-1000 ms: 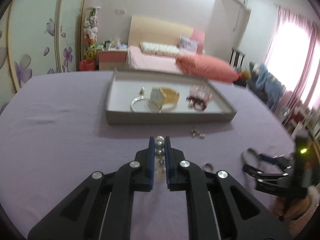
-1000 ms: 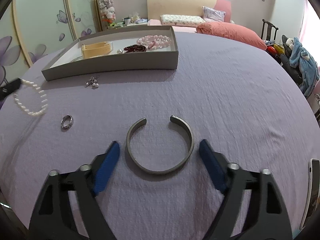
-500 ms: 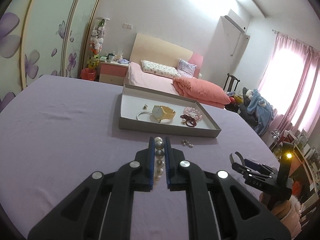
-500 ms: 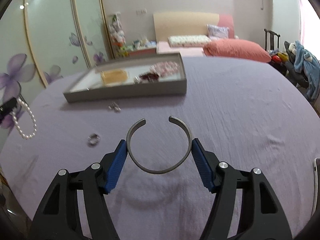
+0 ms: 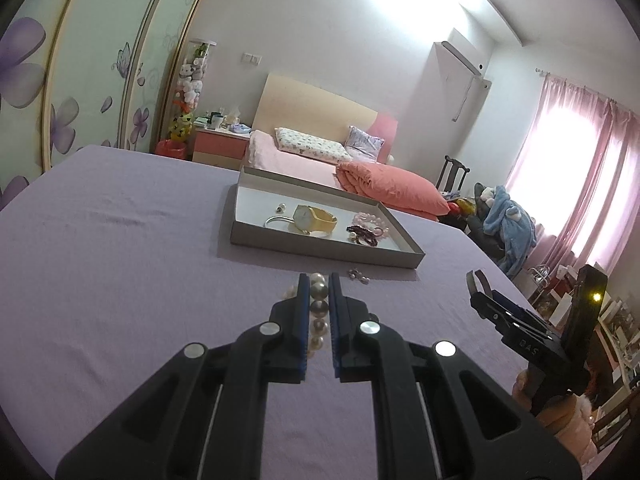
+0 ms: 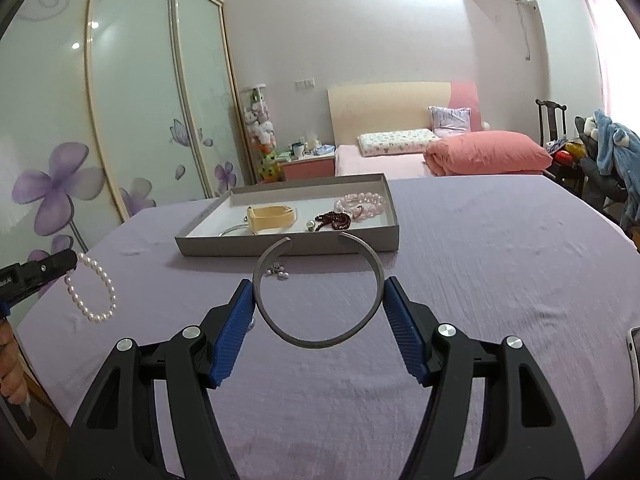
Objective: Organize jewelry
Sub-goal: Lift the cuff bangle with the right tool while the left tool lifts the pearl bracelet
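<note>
My left gripper [image 5: 319, 280] is shut on a white pearl bracelet [image 5: 319, 312], which hangs from its tip in the right wrist view [image 6: 93, 295], above the purple cloth. My right gripper [image 6: 319, 294] is shut on an open grey metal bangle [image 6: 319, 292] and holds it off the table; it shows at the right in the left wrist view [image 5: 478, 284]. The grey jewelry tray [image 6: 288, 246] stands beyond, holding a yellow watch [image 5: 314, 218], a pink bead bracelet [image 6: 360, 202], a dark red bead string [image 6: 334, 220] and a thin silver bangle [image 5: 276, 221].
Small earrings [image 6: 278, 272] lie on the purple tablecloth [image 6: 480, 260] just in front of the tray. A phone edge [image 6: 634, 354] lies at the table's right edge. A bed, a nightstand, a wardrobe and a chair with clothes stand behind the table.
Both grippers have risen from the table. The right one closed on the grey bangle and lifted it. The left one lifted the pearl bracelet higher.
</note>
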{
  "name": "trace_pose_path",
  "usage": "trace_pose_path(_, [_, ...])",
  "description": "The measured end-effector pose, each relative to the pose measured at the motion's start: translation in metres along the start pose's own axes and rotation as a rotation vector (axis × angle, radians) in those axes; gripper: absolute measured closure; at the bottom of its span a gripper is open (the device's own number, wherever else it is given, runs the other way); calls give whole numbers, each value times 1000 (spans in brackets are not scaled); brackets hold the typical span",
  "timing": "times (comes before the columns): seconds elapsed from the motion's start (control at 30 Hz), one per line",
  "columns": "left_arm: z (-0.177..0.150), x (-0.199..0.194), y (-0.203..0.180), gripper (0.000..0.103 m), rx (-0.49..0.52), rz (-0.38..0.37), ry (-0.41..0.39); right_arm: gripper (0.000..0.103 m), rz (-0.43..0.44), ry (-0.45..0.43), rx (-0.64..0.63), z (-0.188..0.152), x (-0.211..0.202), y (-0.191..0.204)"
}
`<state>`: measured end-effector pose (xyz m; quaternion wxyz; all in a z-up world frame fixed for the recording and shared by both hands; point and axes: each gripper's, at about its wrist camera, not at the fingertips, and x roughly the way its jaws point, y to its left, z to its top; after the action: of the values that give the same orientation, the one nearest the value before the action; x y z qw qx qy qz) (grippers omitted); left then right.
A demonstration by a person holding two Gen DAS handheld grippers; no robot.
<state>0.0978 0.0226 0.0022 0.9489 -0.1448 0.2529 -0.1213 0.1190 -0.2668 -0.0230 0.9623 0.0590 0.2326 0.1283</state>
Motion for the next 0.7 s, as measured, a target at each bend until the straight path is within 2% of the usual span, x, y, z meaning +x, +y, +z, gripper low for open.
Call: trace_pose_path(0.7, [-9,-7,-5,93,12,-56,-12,37,15,3,14,-4,1,5])
